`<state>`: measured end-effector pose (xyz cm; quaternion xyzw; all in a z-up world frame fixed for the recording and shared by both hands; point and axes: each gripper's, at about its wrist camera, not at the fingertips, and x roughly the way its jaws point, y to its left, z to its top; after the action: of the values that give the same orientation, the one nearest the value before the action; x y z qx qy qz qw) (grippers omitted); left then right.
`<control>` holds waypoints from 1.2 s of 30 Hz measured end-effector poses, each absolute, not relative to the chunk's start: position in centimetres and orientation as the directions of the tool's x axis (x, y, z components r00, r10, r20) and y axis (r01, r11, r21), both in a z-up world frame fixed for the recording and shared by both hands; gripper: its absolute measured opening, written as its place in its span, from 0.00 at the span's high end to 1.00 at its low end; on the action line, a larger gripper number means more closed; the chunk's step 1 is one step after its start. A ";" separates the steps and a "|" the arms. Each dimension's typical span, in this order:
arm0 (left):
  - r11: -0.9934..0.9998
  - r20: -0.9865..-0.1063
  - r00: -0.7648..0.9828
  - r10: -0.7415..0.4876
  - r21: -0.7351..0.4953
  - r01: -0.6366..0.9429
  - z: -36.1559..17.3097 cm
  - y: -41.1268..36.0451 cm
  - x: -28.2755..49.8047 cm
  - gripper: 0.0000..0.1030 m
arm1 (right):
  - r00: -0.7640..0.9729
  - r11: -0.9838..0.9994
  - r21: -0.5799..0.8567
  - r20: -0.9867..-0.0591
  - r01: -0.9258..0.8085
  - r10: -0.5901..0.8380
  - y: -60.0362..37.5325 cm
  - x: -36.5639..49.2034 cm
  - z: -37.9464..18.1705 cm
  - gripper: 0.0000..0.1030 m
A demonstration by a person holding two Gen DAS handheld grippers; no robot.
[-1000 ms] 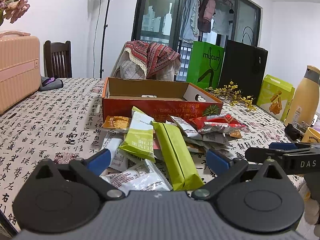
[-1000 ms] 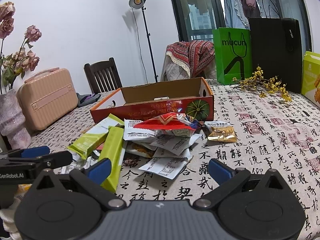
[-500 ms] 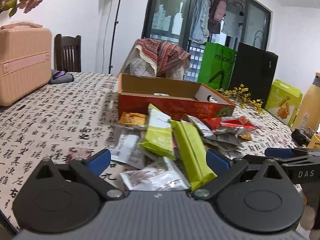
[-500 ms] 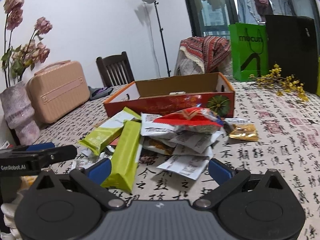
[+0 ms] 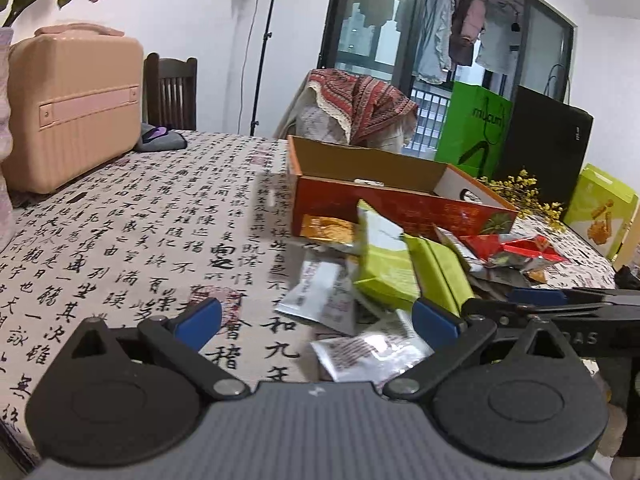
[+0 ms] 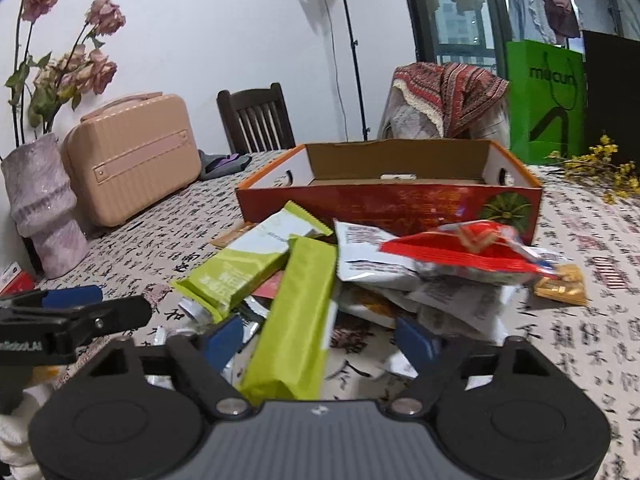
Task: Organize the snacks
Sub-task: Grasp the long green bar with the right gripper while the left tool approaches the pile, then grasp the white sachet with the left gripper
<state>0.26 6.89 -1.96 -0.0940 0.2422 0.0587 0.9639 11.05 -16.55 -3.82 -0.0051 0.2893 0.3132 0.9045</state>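
Observation:
A pile of snack packets lies in front of an open red cardboard box [image 5: 404, 206] [image 6: 384, 204]. It holds a long green packet [image 6: 294, 320] [image 5: 440, 274], a green-and-white packet [image 6: 244, 262] [image 5: 386, 266], a red packet [image 6: 460, 252] [image 5: 516, 250], silver packets [image 5: 368, 354] and a gold packet [image 6: 560, 288]. My right gripper [image 6: 320, 340] is open with the long green packet's near end between its fingers. My left gripper [image 5: 316, 320] is open and empty, left of the pile, above the tablecloth.
A pink suitcase [image 5: 72, 104] [image 6: 132, 158] and a vase of dried flowers [image 6: 44, 204] stand at the left. A green bag [image 6: 544, 100], a black bag [image 5: 548, 148], yellow sprigs [image 6: 600, 168] and a yellow-green box [image 5: 604, 210] stand at the right. Chairs stand behind the table.
The right gripper has moved forward to the pile, and the long green packet now lies between its fingers. The left gripper has swung left, away from the pile.

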 end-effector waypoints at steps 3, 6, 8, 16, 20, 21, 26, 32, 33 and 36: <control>0.972 -0.482 0.873 0.074 -0.160 -0.171 -2.1 7.4 0.2 0.00 | 0.626 0.798 0.174 -0.535 -0.576 0.568 -15.4 11.8 -4.1 0.42; 0.970 -0.488 0.869 0.080 -0.164 -0.182 -2.3 7.9 0.2 0.00 | 0.615 0.805 0.182 -0.558 -0.564 0.557 -14.5 12.5 -4.7 0.53; 0.968 -0.488 0.869 0.080 -0.168 -0.183 -2.4 8.1 0.1 0.00 | 0.599 0.805 0.197 -0.575 -0.560 0.558 -14.2 12.9 -5.2 0.56; 0.969 -0.495 0.866 0.071 -0.172 -0.177 -2.6 7.8 -0.1 0.00 | 0.633 0.807 0.200 -0.528 -0.555 0.566 -15.5 11.7 -4.3 0.65; 0.971 -0.517 0.854 0.058 -0.169 -0.168 -2.9 7.1 0.1 0.00 | 0.656 0.812 0.189 -0.502 -0.553 0.564 -16.5 10.5 -3.7 0.66; 0.972 -0.522 0.852 0.052 -0.168 -0.163 -3.0 6.9 0.1 0.00 | 0.662 0.811 0.185 -0.492 -0.555 0.565 -16.9 10.1 -3.5 0.66; 0.977 -0.569 0.822 0.018 -0.165 -0.136 -3.4 5.1 1.1 0.00 | 0.698 0.817 0.154 -0.449 -0.555 0.559 -18.6 8.3 -2.5 0.67; 0.968 -0.642 0.766 0.013 -0.184 -0.170 -3.8 3.1 3.1 0.00 | 0.741 0.842 0.109 -0.426 -0.528 0.520 -20.9 6.9 -2.4 0.67; 0.964 -0.651 0.759 0.022 -0.186 -0.188 -3.9 2.9 3.5 0.00 | 0.746 0.847 0.105 -0.426 -0.521 0.512 -21.2 6.8 -2.5 0.67; 0.956 -0.662 0.748 0.043 -0.190 -0.222 -4.0 2.1 4.4 0.00 | 0.761 0.863 0.114 -0.425 -0.493 0.491 -22.5 6.7 -2.8 0.67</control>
<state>4.41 2.15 -3.96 -0.1293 0.3474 0.0716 0.9260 6.68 -22.47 -2.84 -0.0024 0.2259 0.2621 0.9382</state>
